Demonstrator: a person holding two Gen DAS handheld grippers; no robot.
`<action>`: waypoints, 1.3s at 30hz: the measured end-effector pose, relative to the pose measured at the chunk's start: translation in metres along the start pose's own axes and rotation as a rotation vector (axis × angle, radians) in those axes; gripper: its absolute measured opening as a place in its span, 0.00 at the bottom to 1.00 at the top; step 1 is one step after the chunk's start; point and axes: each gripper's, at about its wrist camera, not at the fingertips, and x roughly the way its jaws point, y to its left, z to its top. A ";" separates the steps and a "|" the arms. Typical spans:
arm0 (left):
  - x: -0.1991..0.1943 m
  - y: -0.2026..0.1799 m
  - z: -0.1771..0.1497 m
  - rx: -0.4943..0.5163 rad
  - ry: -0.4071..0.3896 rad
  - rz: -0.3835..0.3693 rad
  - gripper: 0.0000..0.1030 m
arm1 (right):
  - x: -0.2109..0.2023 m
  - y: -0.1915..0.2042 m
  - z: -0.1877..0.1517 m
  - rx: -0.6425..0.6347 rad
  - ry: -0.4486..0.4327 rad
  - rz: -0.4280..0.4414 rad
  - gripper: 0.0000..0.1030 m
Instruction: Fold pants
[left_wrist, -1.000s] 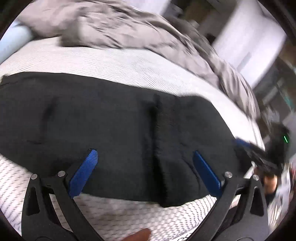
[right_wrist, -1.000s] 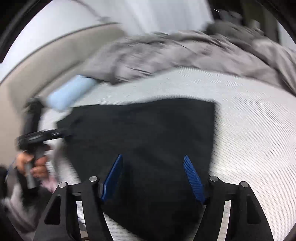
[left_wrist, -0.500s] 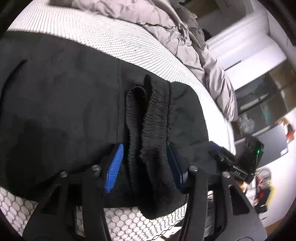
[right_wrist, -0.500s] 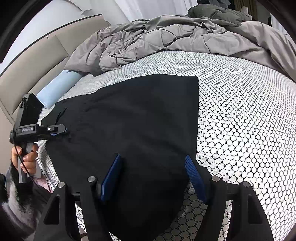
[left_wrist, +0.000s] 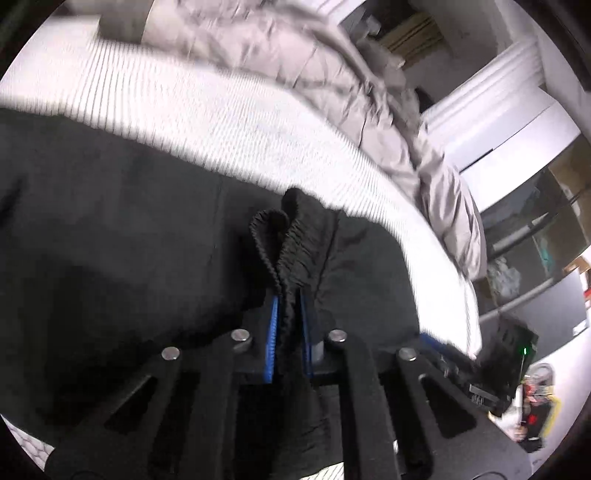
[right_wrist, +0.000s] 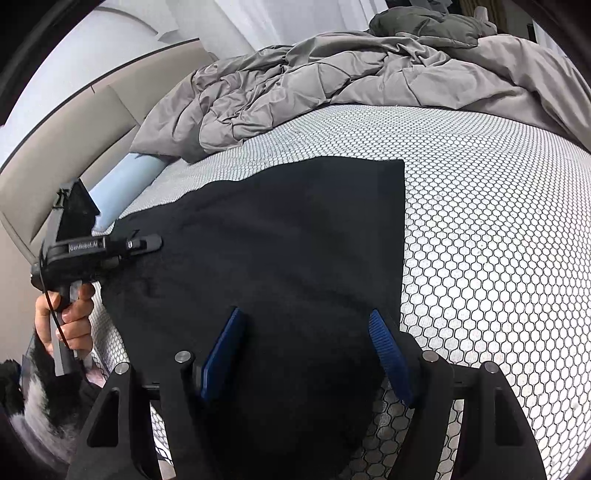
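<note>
The left gripper is pinched tight on the ribbed waistband of the black pants, bunching it upward. The right gripper hovers wide apart over the other end, gripping nothing. The pants lie flat on the honeycomb-patterned mattress, beside a rumpled grey duvet. The left view is motion-blurred; the near hem is hidden behind the right gripper.

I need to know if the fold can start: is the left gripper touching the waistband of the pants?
Touching. The left wrist view shows the left gripper with its blue fingers shut on the gathered waistband of the black pants.
</note>
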 end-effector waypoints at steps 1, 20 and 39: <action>-0.004 -0.009 0.007 0.025 -0.034 0.013 0.07 | -0.001 0.000 0.000 0.004 -0.010 0.003 0.70; -0.045 -0.013 -0.019 0.126 -0.077 0.260 0.50 | -0.022 -0.029 -0.028 0.118 0.069 0.171 0.69; -0.031 -0.078 -0.050 0.231 -0.057 0.151 0.52 | -0.041 -0.010 -0.061 -0.053 0.129 0.182 0.20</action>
